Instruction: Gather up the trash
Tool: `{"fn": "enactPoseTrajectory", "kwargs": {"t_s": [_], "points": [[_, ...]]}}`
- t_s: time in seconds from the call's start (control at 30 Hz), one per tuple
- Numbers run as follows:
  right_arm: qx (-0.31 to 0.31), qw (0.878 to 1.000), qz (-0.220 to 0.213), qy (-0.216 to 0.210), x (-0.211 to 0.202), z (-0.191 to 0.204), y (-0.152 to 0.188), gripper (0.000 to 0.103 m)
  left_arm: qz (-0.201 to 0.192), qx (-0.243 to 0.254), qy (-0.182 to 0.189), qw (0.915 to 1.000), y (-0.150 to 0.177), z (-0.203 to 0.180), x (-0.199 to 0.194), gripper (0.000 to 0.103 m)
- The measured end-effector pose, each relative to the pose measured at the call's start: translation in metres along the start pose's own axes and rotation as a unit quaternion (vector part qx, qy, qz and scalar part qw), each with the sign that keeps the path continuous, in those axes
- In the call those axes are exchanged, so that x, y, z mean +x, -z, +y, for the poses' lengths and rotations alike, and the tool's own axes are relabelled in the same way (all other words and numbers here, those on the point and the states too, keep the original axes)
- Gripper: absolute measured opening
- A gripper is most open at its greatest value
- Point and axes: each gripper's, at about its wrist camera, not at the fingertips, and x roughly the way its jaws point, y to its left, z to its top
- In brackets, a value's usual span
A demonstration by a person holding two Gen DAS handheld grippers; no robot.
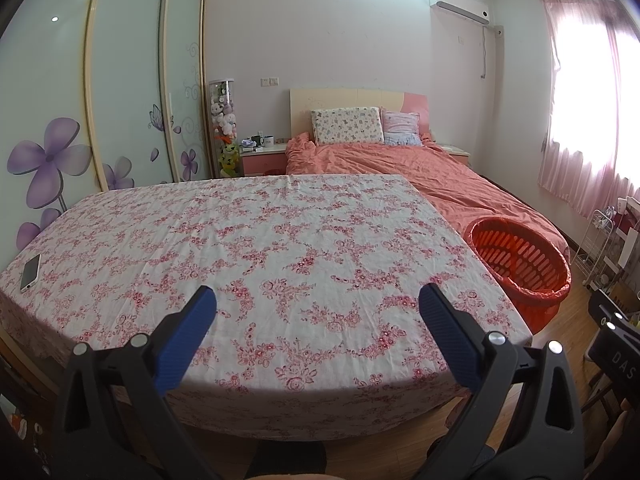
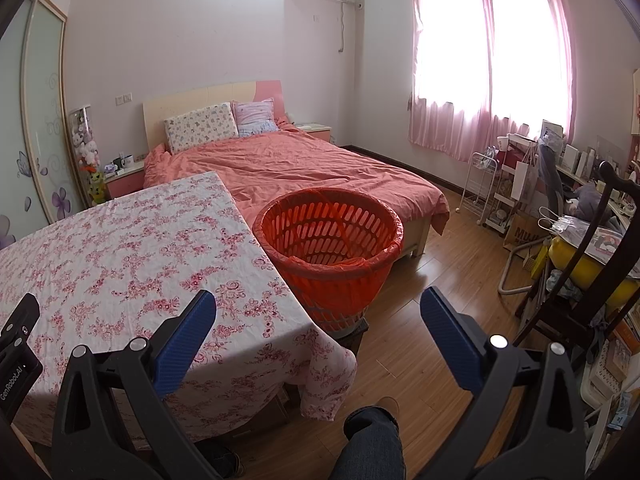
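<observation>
At the far left edge of the floral-clothed table [image 1: 280,248] lies a phone [image 1: 31,273], with no scrap visible on the cloth. The left gripper [image 1: 318,304] hovers over the near edge, jaws spread wide and empty. The right gripper [image 2: 318,306], equally wide and empty, faces the lined orange basket [image 2: 328,248], which stands just beside the table's right corner, probably handy for drops.

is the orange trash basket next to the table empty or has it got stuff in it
Empty, as far as shows. The right wrist view looks into the orange basket: only its slatted wall and orange liner bag are visible, no trash. The very bottom is partly hidden.
</observation>
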Motion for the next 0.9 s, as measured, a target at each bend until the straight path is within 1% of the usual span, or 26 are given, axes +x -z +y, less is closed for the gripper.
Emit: {"fn": "enactPoseTrajectory", "kwargs": {"t_s": [0.9], "points": [[-0.002, 1.000, 0.003, -0.002, 0.0011, 0.0016, 0.0088, 0.101, 0.001, 0.001, 0.000, 1.0000, 0.0016, 0.0006, 0.0011, 0.099]]}}
